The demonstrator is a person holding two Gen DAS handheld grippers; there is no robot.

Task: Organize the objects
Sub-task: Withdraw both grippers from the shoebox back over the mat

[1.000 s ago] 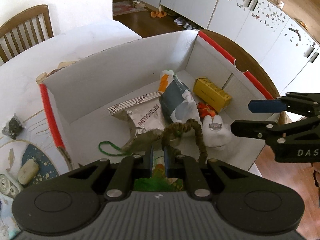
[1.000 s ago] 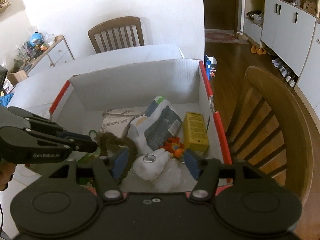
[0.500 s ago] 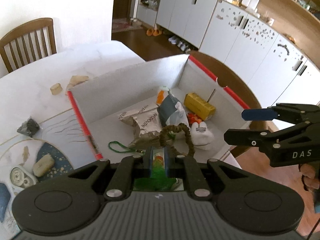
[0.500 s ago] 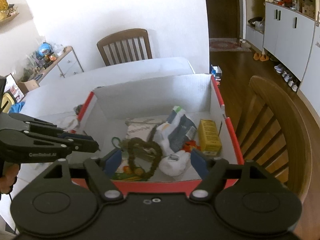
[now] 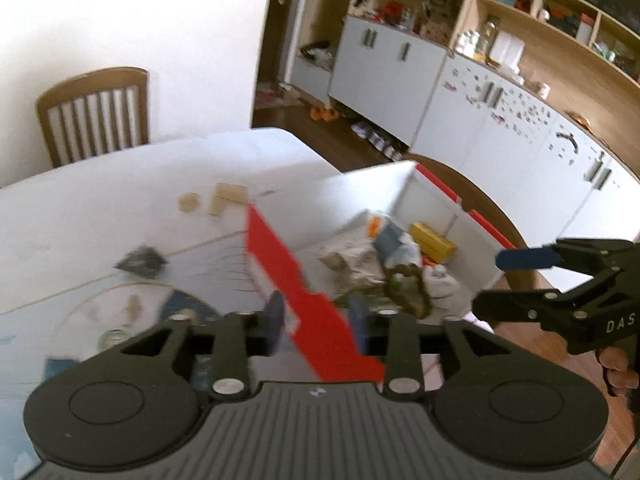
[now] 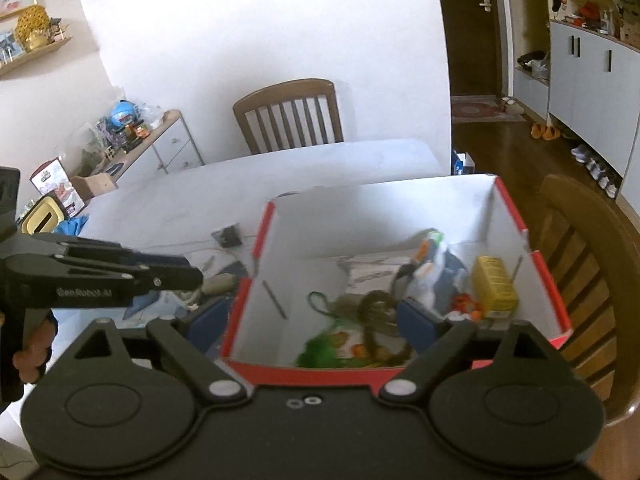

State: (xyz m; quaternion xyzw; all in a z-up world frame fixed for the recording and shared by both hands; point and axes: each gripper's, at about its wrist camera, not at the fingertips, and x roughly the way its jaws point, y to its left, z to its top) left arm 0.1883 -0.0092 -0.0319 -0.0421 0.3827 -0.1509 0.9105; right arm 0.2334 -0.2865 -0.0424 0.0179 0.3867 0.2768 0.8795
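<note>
The box [image 6: 384,216] of collected things sat on the white tabletop [image 5: 120,200], red rim up.
Inside lay a green bag [image 6: 332,350], a brown braided loop [image 6: 378,306] and a yellow carton [image 6: 494,286]. The left gripper [image 5: 318,322] hung empty and spread over the box's near wall; the right gripper [image 6: 316,324] hovered wide apart, holding nothing.

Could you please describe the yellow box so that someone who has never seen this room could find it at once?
Look inside the big red-edged cardboard box on the white table. Along its right-hand wall, nearest the wooden chair, lies the yellow box. It is the only stiff, plain yellow rectangle there; its neighbours are crumpled bags and soft toys.
</note>
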